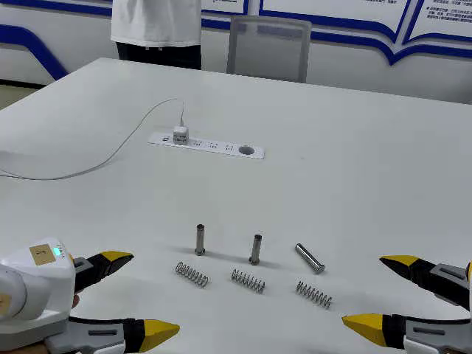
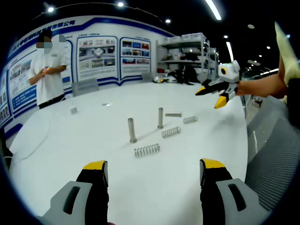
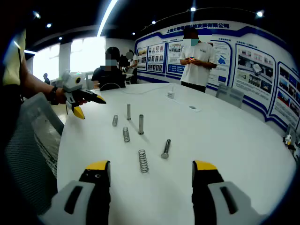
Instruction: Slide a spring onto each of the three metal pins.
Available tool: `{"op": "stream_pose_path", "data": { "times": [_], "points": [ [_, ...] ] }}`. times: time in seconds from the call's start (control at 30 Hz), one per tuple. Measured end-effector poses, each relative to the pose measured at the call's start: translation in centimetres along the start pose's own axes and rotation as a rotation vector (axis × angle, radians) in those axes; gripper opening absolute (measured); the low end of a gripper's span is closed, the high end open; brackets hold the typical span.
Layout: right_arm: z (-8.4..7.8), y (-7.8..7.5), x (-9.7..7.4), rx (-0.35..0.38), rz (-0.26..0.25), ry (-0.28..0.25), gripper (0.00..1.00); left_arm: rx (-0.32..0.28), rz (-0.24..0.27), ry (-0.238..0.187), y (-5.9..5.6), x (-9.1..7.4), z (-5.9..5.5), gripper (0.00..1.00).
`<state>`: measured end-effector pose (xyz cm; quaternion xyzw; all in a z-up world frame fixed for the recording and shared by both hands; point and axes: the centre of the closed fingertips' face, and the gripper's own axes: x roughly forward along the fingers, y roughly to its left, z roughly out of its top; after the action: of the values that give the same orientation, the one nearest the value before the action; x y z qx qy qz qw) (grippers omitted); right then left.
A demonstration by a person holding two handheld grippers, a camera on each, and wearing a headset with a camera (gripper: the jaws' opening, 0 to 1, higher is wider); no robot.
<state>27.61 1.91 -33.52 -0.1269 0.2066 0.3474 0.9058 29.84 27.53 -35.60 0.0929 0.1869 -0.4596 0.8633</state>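
- Head view: the left gripper (image 1: pixel 140 295) is hovering at 7 o'clock over the white counter (image 1: pixel 369 169), its yellow-tipped jaws spread apart and pinching nothing.
- The right gripper (image 1: pixel 380 291) is hovering at 5 o'clock, its jaws likewise spread and empty.
- Between the grippers, the first upright pin (image 1: pixel 200 240) and the second upright pin (image 1: pixel 256 249) are standing on end, and the lying pin (image 1: pixel 310 258) is resting flat at their 3 o'clock.
- The first spring (image 1: pixel 192 274), second spring (image 1: pixel 248 280) and third spring (image 1: pixel 314 293) are lying loose on the counter, each at about 6 o'clock of one pin and apart from it.
- A power strip (image 1: pixel 206 144) is sitting at 12 o'clock of the pins, with a white cable (image 1: pixel 110 155) trailing off toward 9 o'clock; a chair (image 1: pixel 269 48) and a person (image 1: pixel 156 29) are standing past the counter's far edge.
- Left gripper view: the jaws are rising wide apart from 6 o'clock; the first spring (image 2: pixel 146 150) is lying nearest, the first upright pin (image 2: pixel 131 130) is standing just behind it, and the right gripper (image 2: pixel 220 86) is hanging at 2 o'clock.
- Right gripper view: the jaws are gaping at 6 o'clock; the third spring (image 3: pixel 143 161) and the lying pin (image 3: pixel 166 148) are lying side by side just ahead, and the left gripper (image 3: pixel 90 107) is hovering at 10 o'clock.
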Motion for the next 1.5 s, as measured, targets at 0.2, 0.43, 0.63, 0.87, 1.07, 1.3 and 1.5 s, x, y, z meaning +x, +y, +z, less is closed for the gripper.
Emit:
{"op": "stream_pose_path", "data": {
  "times": [0.2,0.43,0.63,0.87,1.07,1.3,1.5],
  "points": [
    [0.03,0.03,-0.13,0.003,-0.002,0.003,0.72,-0.003,0.001,-0.003,-0.06,0.05,0.00,0.82],
    [0.09,-0.04,-0.16,0.003,-0.005,0.005,0.72,-0.011,-0.002,-0.007,0.07,0.01,-0.15,0.82],
    [0.09,0.06,-0.16,0.010,-0.008,0.006,0.71,-0.010,-0.007,-0.004,0.13,0.09,-0.24,0.82],
    [0.02,-0.09,-0.26,0.017,-0.014,0.009,0.71,-0.009,-0.008,-0.008,0.46,0.30,0.08,0.82],
    [0.26,-0.41,-0.33,0.017,-0.023,0.012,0.69,-0.006,-0.011,-0.009,0.52,0.37,0.08,0.81],
    [0.71,-0.75,-0.14,0.018,-0.028,0.010,0.68,-0.009,-0.008,-0.011,0.31,0.24,0.14,0.81],
    [0.88,-0.73,0.35,0.014,-0.023,0.017,0.66,-0.012,-0.002,-0.012,0.17,0.10,0.21,0.81]
  ]
}}
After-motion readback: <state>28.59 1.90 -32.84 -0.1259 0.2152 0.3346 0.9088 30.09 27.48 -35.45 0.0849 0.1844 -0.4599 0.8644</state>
